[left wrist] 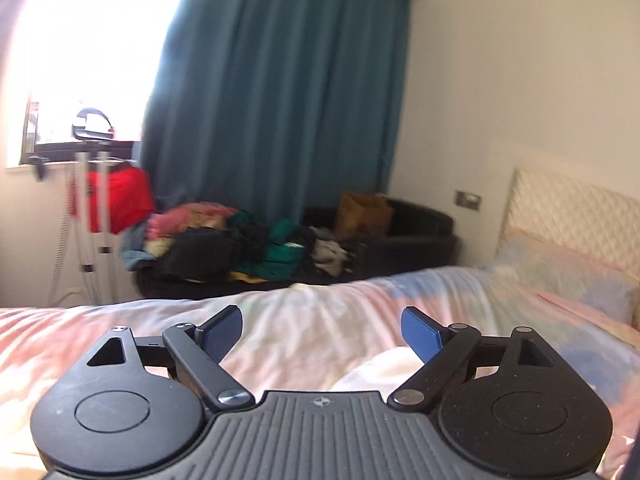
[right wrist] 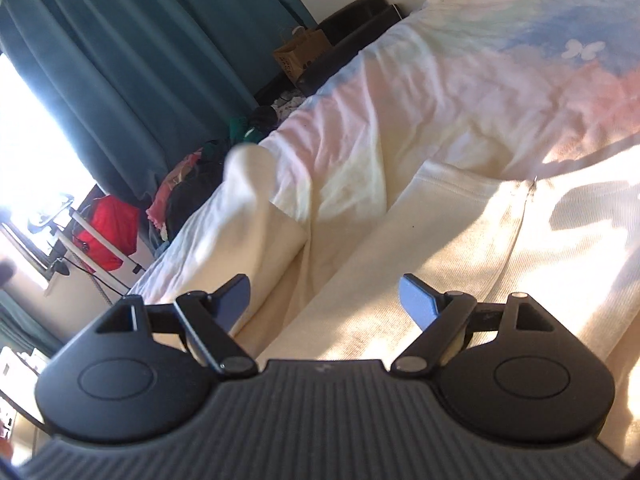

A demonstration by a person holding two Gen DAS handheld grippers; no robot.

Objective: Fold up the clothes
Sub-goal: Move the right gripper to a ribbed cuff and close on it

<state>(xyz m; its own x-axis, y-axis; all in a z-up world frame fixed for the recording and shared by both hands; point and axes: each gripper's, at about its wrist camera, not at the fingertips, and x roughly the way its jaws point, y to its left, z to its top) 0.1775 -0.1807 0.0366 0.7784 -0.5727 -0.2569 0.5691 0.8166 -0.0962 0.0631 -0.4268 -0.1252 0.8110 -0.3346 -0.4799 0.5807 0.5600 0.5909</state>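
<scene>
A: Left claw [left wrist: 322, 330] is seen spread wide, nothing held betw. its blue pads [left wrist: 420, 330]. It's held above the bed [left wrist: 280, 320], level w/ the pastel duvet.

B: And the right claw [right wrist: 324, 300]?

A: Also spread wide, nothing gripped. It's tilted down over a cream garment [right wrist: 460, 240] w/ a zip [right wrist: 520, 220] running along it.

B: Where's the garment laid?

A: Flat on the bed, near edge, in sunlight. One sleeve [right wrist: 256, 200] is seen sticking out twd. the far side of the bed, blurred at its end. In the left wrist view only a small cream fold [left wrist: 376, 372] is seen, just behind the right-hand finger.

B: Touching either claw?

A: Can't be told from the pics; the fingers are shown over the cloth, not closed on it.

B: Rest of the room?

A: Teal curtain [left wrist: 280, 100] drawn beside a bright window [left wrist: 88, 40]. A dark sofa [left wrist: 420, 236] is piled w/ mixed clothes [left wrist: 240, 240], a brown paper bag [left wrist: 362, 214] set at its end. A red item [left wrist: 114, 200] is hung on a white stand [left wrist: 92, 184]. A pillow [left wrist: 560, 272] is propped against the quilted headboard [left wrist: 576, 216].
</scene>
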